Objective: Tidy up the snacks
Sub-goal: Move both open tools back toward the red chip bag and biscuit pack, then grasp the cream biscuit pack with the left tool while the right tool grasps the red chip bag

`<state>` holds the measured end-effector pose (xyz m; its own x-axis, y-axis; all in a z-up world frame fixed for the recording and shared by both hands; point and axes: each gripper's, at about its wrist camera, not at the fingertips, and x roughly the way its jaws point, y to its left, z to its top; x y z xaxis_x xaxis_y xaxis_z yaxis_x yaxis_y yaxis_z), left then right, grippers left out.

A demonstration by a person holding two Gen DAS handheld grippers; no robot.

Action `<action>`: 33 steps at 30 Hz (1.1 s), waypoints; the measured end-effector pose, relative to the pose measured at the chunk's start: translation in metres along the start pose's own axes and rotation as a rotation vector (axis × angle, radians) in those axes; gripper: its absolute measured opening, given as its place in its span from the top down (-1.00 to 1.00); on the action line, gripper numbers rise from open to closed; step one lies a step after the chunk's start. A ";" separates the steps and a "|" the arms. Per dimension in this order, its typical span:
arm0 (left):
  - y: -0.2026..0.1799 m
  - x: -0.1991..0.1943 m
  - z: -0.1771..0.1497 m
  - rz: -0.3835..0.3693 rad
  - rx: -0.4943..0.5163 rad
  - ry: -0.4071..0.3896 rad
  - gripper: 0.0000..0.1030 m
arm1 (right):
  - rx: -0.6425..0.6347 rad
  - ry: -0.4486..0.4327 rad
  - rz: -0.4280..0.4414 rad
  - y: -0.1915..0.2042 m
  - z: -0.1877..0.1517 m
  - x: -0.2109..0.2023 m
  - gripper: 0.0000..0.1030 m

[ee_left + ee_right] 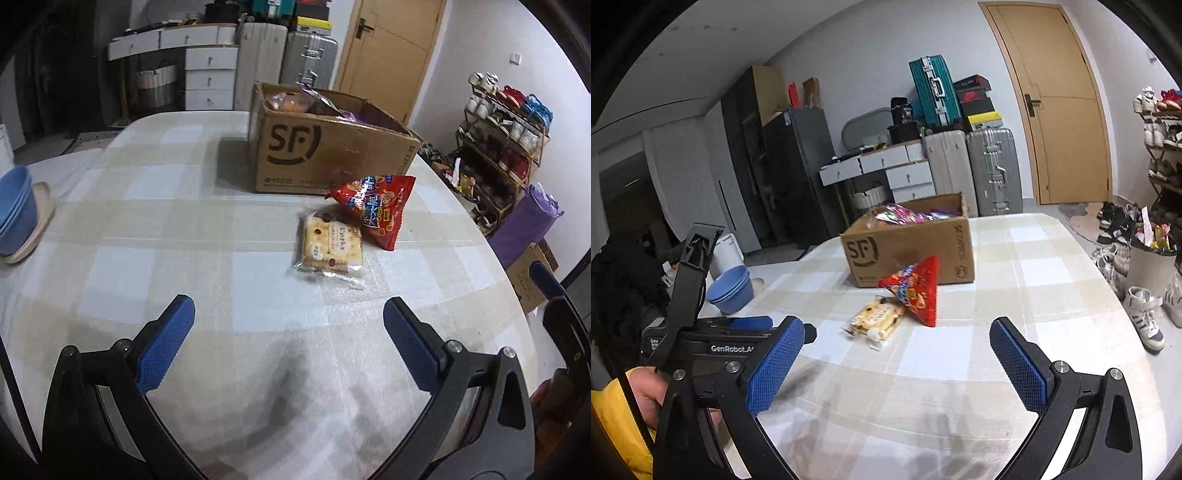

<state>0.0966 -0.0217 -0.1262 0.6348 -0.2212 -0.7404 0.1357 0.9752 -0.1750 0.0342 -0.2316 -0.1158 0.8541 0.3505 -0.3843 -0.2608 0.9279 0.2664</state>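
A cardboard SF box [317, 155] [908, 254] stands on the checked tablecloth with several snack packs inside. In front of it a red snack bag [376, 210] [918, 291] leans against the box. A clear pack of pale crackers [330, 242] [877, 317] lies flat beside the red bag, partly under its corner. My left gripper [288, 314] is open, low over the cloth, short of the crackers. My right gripper [897, 336] is open too, just behind the crackers. Both hold nothing. The left gripper's body [713, 339] shows at the left of the right wrist view.
Stacked blue bowls [14, 208] [733, 284] on a beige plate sit at the table's left edge. Beyond the table are drawers, suitcases [975, 166], a wooden door [1060, 103] and a shoe rack [506, 147]. A hand and yellow sleeve [617, 413] hold the left gripper.
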 end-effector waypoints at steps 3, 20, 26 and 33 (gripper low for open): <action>-0.009 0.024 0.011 0.013 0.031 0.024 -0.97 | 0.017 0.009 -0.019 -0.009 -0.001 0.009 -0.99; -0.046 0.149 0.064 0.073 0.105 0.176 -0.77 | 0.073 0.103 0.014 -0.031 -0.007 0.037 -0.99; -0.048 0.154 0.073 0.034 0.129 0.177 -0.06 | 0.071 0.157 0.017 -0.033 0.000 0.051 -0.99; -0.029 0.148 0.074 -0.013 0.092 0.165 -0.06 | 0.044 0.240 0.010 -0.031 0.022 0.086 -0.99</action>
<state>0.2426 -0.0823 -0.1830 0.5004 -0.2248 -0.8361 0.2167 0.9675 -0.1304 0.1262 -0.2333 -0.1379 0.7187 0.3847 -0.5792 -0.2445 0.9196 0.3074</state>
